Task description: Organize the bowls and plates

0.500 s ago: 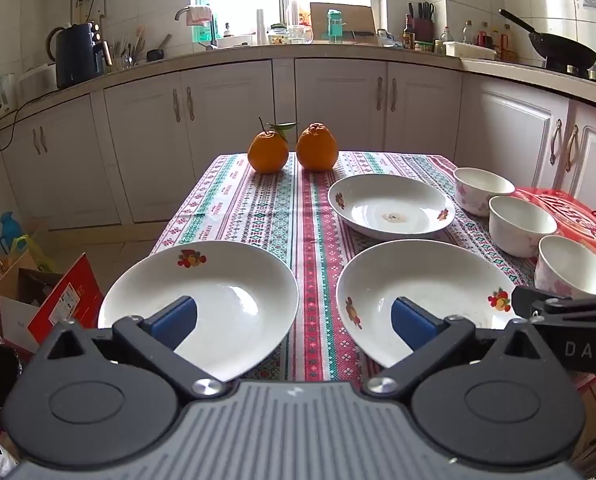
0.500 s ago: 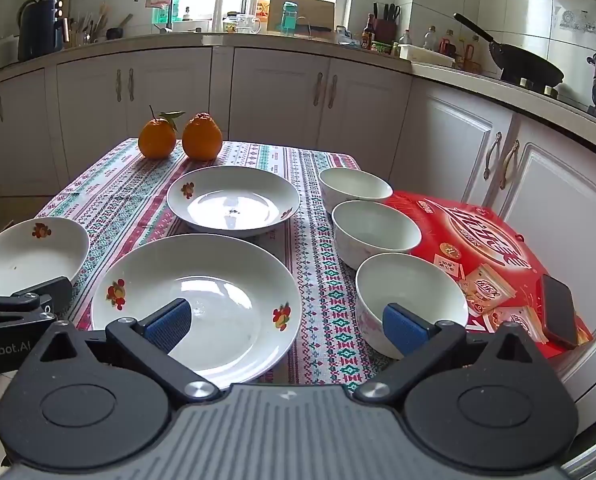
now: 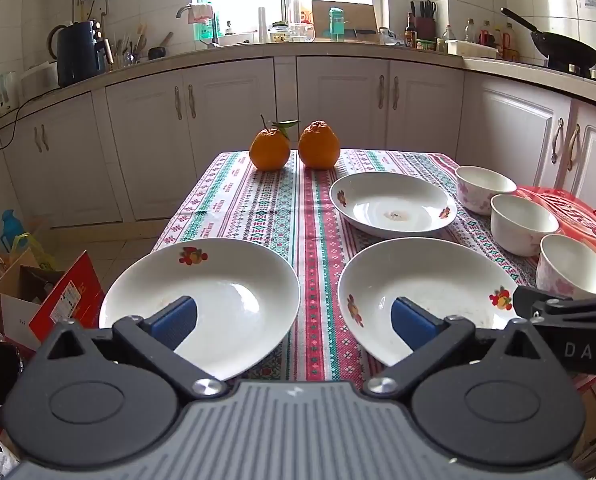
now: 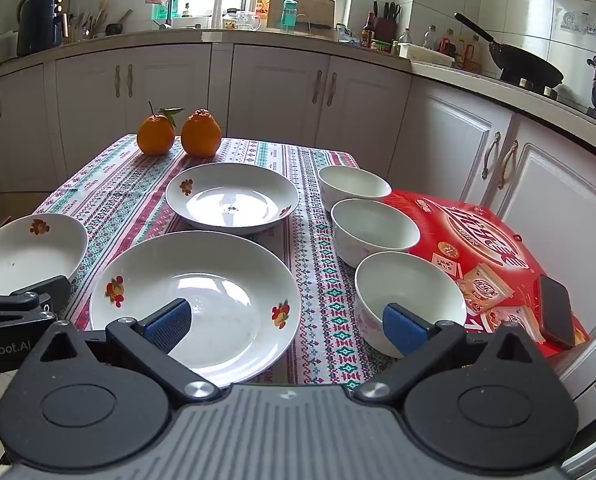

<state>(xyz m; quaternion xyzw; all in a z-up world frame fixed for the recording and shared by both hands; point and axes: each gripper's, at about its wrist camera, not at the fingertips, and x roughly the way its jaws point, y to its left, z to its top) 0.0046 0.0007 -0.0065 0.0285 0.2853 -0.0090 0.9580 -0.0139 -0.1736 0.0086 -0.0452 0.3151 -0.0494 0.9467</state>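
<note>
- Three plates and three bowls lie unstacked on the table, so I judge the sorting has not begun.
- Left plate sits at 9 o'clock of the near plate, a strip of cloth between them; the far plate lies at 12 o'clock of the near one.
- Bowls run in a row at 3 o'clock: far bowl, mid bowl, near bowl.
- Left gripper hangs over the near edge, jaws spread wide, grasping nothing.
- Right gripper likewise gapes empty, between near plate and near bowl.
- Next move likely calls for pinching one rim and lifting that dish onto its like.
- Only the right view shows the phone on the red box; only the left shows floor clutter at 9 o'clock.
</note>
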